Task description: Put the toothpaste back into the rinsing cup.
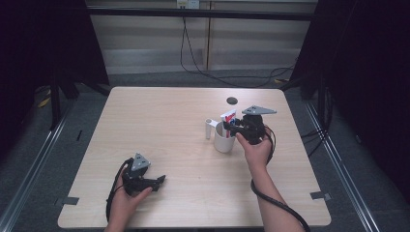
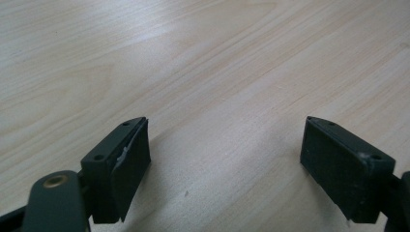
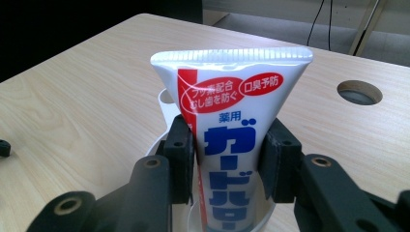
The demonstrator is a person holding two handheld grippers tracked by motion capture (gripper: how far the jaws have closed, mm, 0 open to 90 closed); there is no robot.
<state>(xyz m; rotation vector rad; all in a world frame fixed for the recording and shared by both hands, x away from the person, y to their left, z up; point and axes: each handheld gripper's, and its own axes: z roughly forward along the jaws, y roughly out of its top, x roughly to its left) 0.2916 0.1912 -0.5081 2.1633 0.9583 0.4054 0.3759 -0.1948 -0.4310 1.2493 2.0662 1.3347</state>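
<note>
Toothpaste tube upright in white mug, crimped end up, lower part inside mug. Right gripper at mug rim, jaws closed on tube from both sides. Mug on bench, near round hole. Left gripper well apart from mug, resting low at bench, jaws wide open, nothing between them.

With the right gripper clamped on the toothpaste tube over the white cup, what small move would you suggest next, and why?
Probably lower the tube a little further and then open the jaws. The right gripper is shut on the toothpaste tube, which stands upright with its lower end already inside the white cup. The left gripper rests open on the table, away from the cup.
</note>
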